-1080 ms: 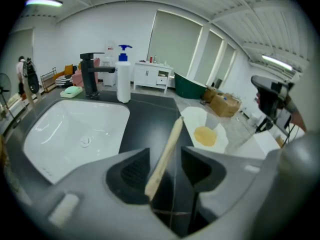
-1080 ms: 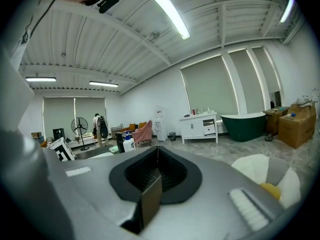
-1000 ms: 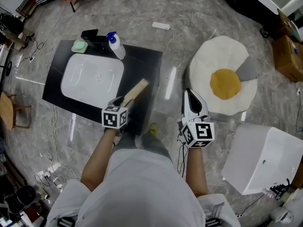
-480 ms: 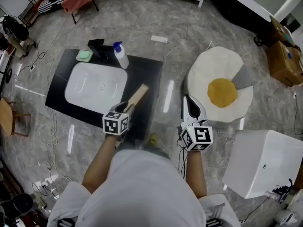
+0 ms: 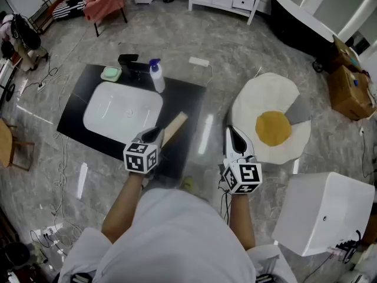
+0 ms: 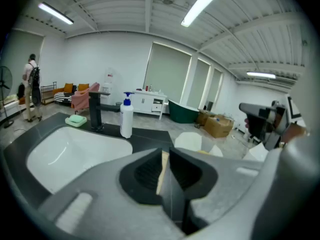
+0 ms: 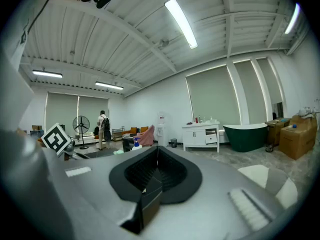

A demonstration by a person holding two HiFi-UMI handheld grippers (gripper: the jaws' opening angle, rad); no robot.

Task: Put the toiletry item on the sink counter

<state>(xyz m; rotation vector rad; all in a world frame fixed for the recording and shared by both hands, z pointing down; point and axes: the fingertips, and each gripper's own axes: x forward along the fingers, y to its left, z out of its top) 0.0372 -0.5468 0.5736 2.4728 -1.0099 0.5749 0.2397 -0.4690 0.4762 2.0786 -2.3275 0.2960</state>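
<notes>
My left gripper [image 5: 155, 135] hides the near end of the tan toiletry item [image 5: 176, 126] in the head view. Between my closing fingers [image 6: 189, 173] only its thin edge shows, so I cannot tell its kind. The white box [image 5: 327, 214] is cut off at the right edge.

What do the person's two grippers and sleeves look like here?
The left gripper and right gripper are grey and white with dark ribbed pads on the fingers and a white cube of black square markers at the rear. A black cable trails from the right one. The sleeves are white and short. The left's fingers are closing on a tan wooden stick.
</notes>
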